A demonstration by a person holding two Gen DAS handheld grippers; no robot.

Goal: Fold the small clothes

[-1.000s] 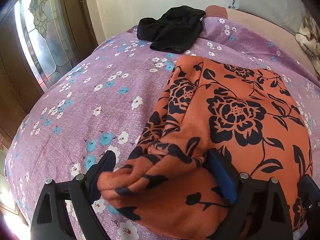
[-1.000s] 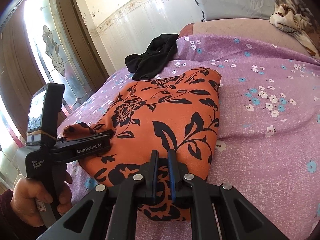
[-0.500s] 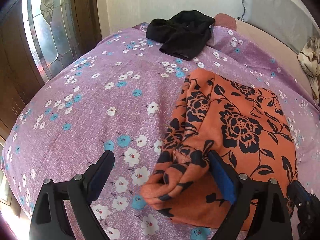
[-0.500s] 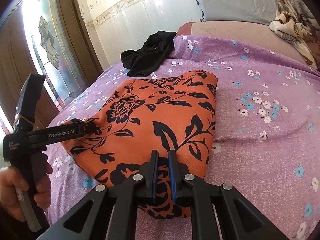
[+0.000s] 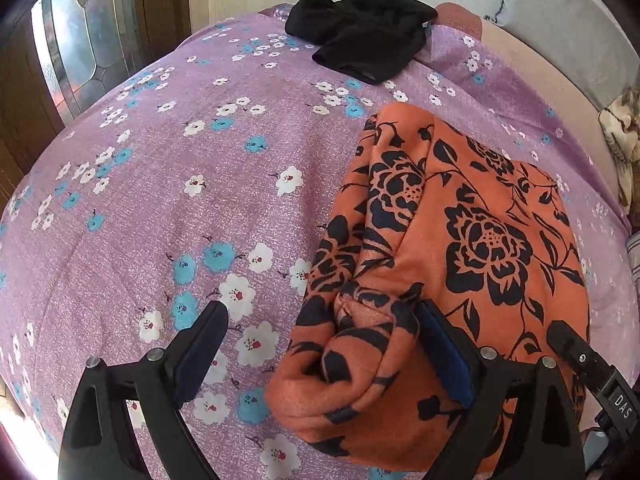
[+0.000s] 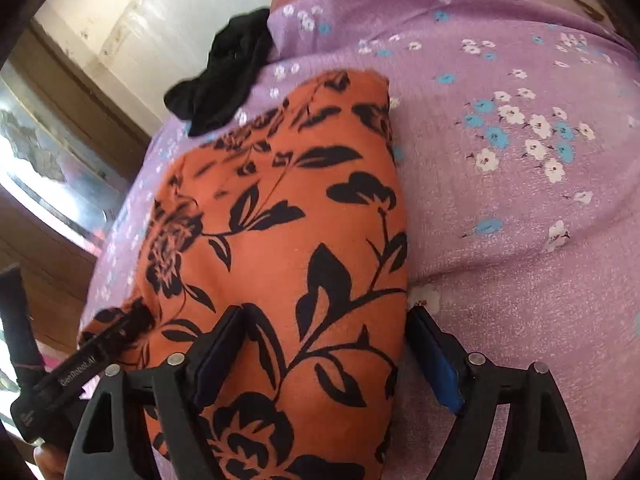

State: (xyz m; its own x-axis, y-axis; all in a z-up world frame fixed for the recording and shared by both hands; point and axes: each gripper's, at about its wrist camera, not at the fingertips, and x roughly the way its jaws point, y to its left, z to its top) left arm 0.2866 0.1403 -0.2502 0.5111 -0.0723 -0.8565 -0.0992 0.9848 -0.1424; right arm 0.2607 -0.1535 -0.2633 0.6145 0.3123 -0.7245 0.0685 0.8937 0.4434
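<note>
An orange garment with black flowers (image 5: 472,240) lies folded on the purple floral bed; it also shows in the right wrist view (image 6: 280,220). My left gripper (image 5: 320,344) is open, its jaws wide apart around the garment's bunched near-left corner, the right finger touching the cloth. My right gripper (image 6: 324,352) is open, its jaws spread across the garment's near-right edge. The left gripper's finger (image 6: 112,340) shows at the garment's left corner in the right wrist view.
A black garment (image 5: 364,40) lies crumpled at the bed's far edge, also in the right wrist view (image 6: 224,80). The purple floral bedsheet (image 5: 180,200) spreads to the left. A wooden door with stained glass (image 5: 80,48) stands left. A grey pillow (image 5: 568,12) is at back right.
My right gripper has opened from shut on the garment's near edge and tilted down closer to it. My left gripper stays open; the bunched corner has dropped onto the bed.
</note>
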